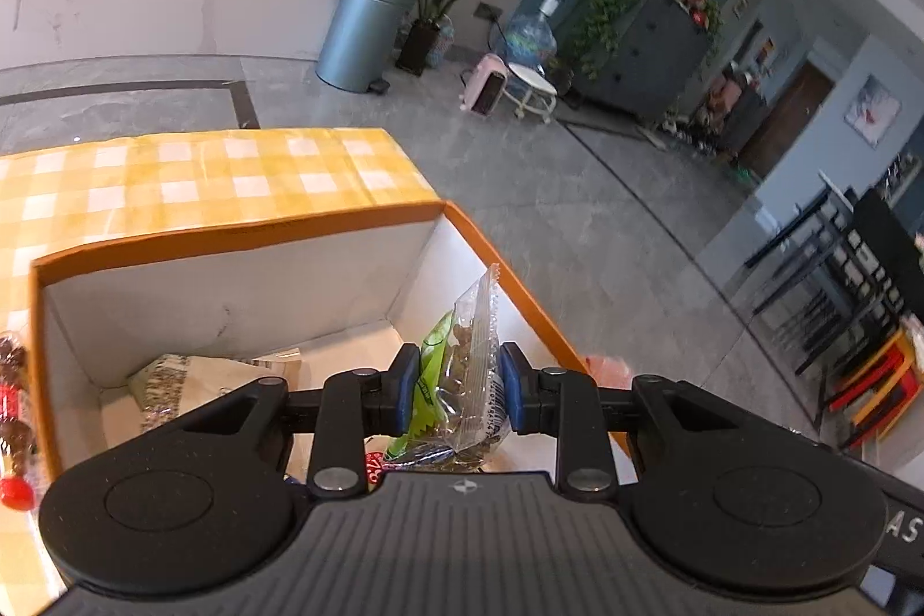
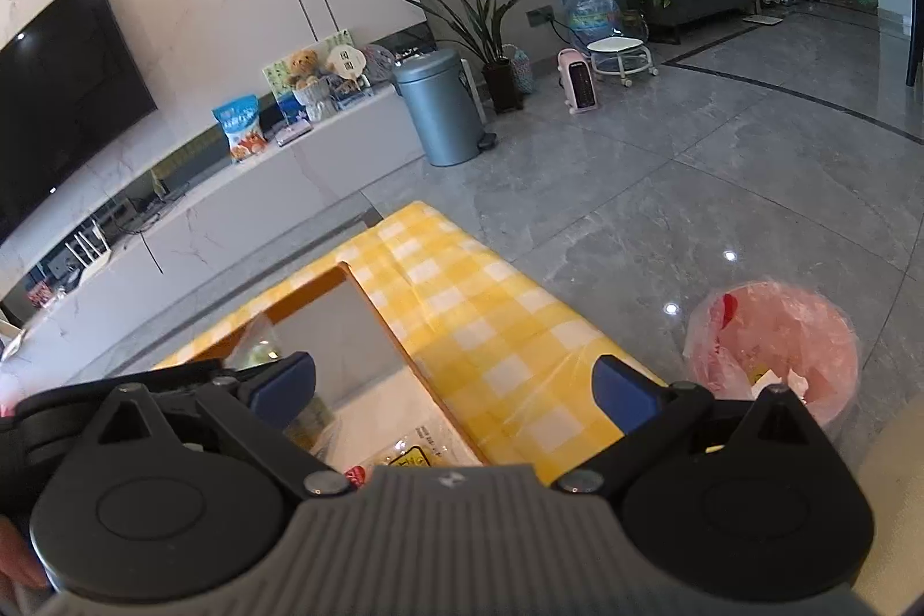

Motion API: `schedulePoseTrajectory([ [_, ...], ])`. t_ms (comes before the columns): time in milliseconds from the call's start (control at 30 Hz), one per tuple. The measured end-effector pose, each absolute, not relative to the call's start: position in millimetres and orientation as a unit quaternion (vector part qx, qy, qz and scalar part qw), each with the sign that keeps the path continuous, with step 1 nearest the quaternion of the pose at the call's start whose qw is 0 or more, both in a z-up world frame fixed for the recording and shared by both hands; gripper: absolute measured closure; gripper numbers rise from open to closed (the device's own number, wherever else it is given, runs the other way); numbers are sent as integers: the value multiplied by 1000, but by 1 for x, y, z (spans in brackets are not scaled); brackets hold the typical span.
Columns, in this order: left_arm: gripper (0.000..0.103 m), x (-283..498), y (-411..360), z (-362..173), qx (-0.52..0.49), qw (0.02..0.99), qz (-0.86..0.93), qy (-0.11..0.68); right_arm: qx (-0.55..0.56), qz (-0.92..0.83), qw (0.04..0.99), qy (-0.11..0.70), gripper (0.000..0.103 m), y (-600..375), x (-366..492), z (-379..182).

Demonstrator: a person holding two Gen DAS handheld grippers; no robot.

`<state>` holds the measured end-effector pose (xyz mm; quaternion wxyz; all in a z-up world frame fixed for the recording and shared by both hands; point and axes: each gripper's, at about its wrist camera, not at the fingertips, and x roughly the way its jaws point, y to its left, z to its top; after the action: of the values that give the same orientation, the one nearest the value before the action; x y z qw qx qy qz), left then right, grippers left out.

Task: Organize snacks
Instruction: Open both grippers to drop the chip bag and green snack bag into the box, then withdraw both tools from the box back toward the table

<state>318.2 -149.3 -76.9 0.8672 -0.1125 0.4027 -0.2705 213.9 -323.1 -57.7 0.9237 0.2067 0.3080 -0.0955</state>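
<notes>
Left gripper (image 1: 460,385) pinching snack packet (image 1: 465,373), over orange box (image 1: 242,235)

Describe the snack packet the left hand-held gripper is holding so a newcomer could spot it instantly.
Find the orange-rimmed box on the yellow checked table. Above its right side, the left hand-held gripper pinches a clear packet of brown bits with a green label, unlike the beige packet lying inside.

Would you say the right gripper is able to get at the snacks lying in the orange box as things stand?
Probably yes: the right gripper is open and empty above the orange box, whose top is open, though the left gripper holds a snack packet there.
</notes>
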Motion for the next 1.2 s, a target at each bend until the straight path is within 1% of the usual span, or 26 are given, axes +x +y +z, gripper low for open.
schedulePoseTrajectory([
  [33, 68, 317, -149, -77, -109, 866, -275, 402, 205, -95, 924, 309, 4, -322, 215, -58],
  [67, 60, 316, -149, -77, -107, 868, -276, 399, 206, -96, 923, 310, 4, -322, 215, -59],
  [100, 45, 312, -148, -76, -105, 871, -275, 393, 207, -98, 922, 311, 4, -323, 215, -59],
  [133, 37, 309, -147, -75, -105, 876, -274, 383, 208, -99, 922, 312, 4, -325, 215, -60],
  [167, 26, 306, -146, -75, -106, 882, -270, 371, 210, -100, 922, 311, 4, -325, 215, -61],
  [200, 23, 302, -144, -73, -107, 887, -268, 361, 211, -102, 921, 312, 4, -326, 215, -61],
  [333, 20, 293, -141, -69, -95, 893, -259, 355, 205, -107, 920, 317, 4, -326, 217, -63],
  [733, 19, 271, -112, -37, -67, 912, -217, 341, 193, -110, 927, 302, 4, -313, 214, -54],
  [867, 18, 257, -90, -23, -61, 922, -193, 329, 188, -102, 931, 294, 4, -306, 211, -46],
  [1200, 17, 205, 2, 6, -82, 930, -69, 351, 195, -16, 950, 243, 4, -262, 195, -7],
])
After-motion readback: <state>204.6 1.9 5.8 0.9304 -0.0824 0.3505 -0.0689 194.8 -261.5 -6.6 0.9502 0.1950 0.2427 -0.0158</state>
